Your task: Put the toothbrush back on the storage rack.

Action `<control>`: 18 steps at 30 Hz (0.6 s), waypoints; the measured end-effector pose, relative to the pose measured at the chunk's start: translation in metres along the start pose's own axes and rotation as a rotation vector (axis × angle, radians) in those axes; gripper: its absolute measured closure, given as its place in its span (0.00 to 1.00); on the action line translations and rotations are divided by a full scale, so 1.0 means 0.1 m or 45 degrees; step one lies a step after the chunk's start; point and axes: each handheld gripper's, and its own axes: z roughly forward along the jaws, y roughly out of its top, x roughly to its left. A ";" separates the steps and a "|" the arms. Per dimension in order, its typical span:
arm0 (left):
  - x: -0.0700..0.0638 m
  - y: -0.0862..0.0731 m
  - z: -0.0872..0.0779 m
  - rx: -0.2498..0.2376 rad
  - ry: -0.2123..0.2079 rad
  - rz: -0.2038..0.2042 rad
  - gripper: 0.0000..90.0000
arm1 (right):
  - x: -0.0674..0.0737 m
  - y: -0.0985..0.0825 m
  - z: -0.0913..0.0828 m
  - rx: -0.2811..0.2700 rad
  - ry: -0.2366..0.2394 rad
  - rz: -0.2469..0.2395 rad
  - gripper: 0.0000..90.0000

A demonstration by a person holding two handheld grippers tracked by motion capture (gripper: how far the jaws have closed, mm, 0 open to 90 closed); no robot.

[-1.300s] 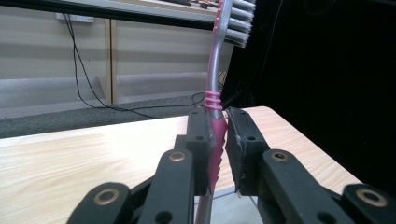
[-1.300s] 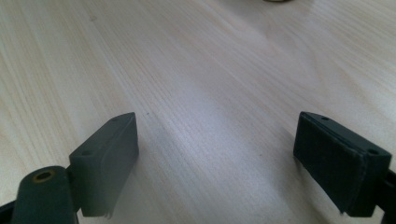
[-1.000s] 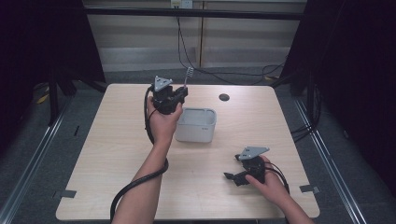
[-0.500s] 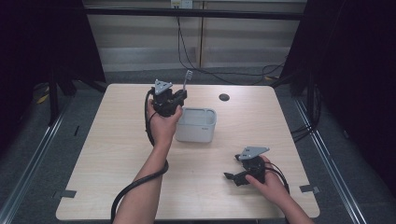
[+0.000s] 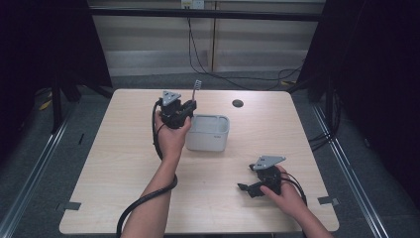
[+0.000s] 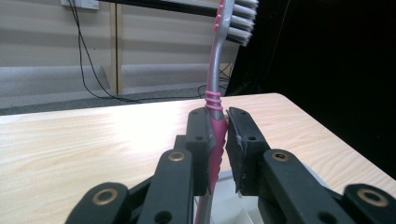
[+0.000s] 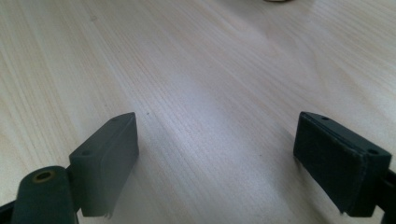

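My left gripper [image 5: 187, 106] is raised beside the far left corner of a pale grey open bin [image 5: 208, 134] in the middle of the table. It is shut on a toothbrush [image 5: 196, 89] with a pink and grey handle, held upright with the bristles on top. In the left gripper view the pads pinch the pink part of the toothbrush [image 6: 215, 100], my left gripper [image 6: 218, 135] stands over the bin [image 6: 229, 205], and the wooden table lies beyond. My right gripper [image 5: 246, 188] rests on the table near the front right, open, and in its own view my right gripper [image 7: 215, 154] has nothing between its fingers.
A small black round thing [image 5: 237, 103] lies near the table's far edge. The left gripper's cable [image 5: 143, 198] loops along the forearm to the front edge. Dark curtains flank the wooden table [image 5: 114, 163], with a rail and floor cables behind it.
My left gripper with the toothbrush has sunk a little toward the bin. The right gripper has stayed where it was.
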 end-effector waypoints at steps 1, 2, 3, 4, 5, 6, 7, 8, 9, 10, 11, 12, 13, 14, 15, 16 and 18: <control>0.01 -0.01 0.00 0.003 -0.002 -0.001 0.88 | 0.00 0.00 0.00 0.001 0.001 0.004 0.15; 0.01 -0.02 -0.01 0.005 0.001 -0.001 0.88 | 0.00 0.00 0.00 0.001 0.002 0.003 0.15; 0.02 -0.03 -0.02 0.008 0.005 -0.003 0.88 | 0.00 0.00 0.00 0.000 0.002 0.001 0.15; 0.02 -0.04 -0.02 0.007 0.006 -0.006 0.88 | 0.00 0.00 0.00 0.001 0.000 0.003 0.15; 0.02 -0.04 -0.02 0.007 0.006 -0.006 0.88 | 0.00 0.00 0.00 0.001 0.000 0.003 0.15; 0.03 -0.05 -0.02 0.008 0.005 -0.008 0.88 | 0.00 0.00 0.00 0.001 0.001 0.001 0.15; 0.03 -0.05 -0.02 0.008 0.005 -0.008 0.88 | 0.00 0.00 0.00 0.001 0.001 0.001 0.15; 0.04 -0.07 -0.04 0.013 0.006 -0.008 0.88 | 0.00 0.00 0.00 0.001 0.002 0.004 0.15; 0.04 -0.07 -0.04 0.015 0.009 -0.012 0.88 | 0.00 0.00 0.00 0.000 0.002 0.000 0.15; 0.04 -0.08 -0.05 0.017 0.008 -0.009 0.88 | 0.00 0.00 0.00 0.001 0.002 0.003 0.15; 0.04 -0.08 -0.05 0.017 0.008 -0.009 0.88 | 0.00 0.00 0.00 0.001 0.002 0.003 0.15; 0.04 -0.09 -0.05 0.018 0.008 -0.013 0.88 | 0.00 0.00 0.00 0.002 0.002 0.005 0.15; 0.05 -0.10 -0.06 0.017 0.008 -0.017 0.88 | 0.00 0.00 0.00 0.001 0.002 0.003 0.15; 0.05 -0.11 -0.07 0.019 0.007 -0.019 0.88 | 0.00 0.00 0.00 0.001 0.002 0.002 0.15; 0.05 -0.11 -0.07 0.019 0.007 -0.019 0.88 | 0.00 0.00 0.00 0.001 0.002 0.002 0.15; 0.05 -0.12 -0.07 0.018 0.008 -0.022 0.88 | 0.00 0.00 0.00 0.001 0.002 0.003 0.15; 0.05 -0.13 -0.08 0.021 0.008 -0.018 0.88 | 0.00 0.00 0.00 0.002 0.002 0.003 0.15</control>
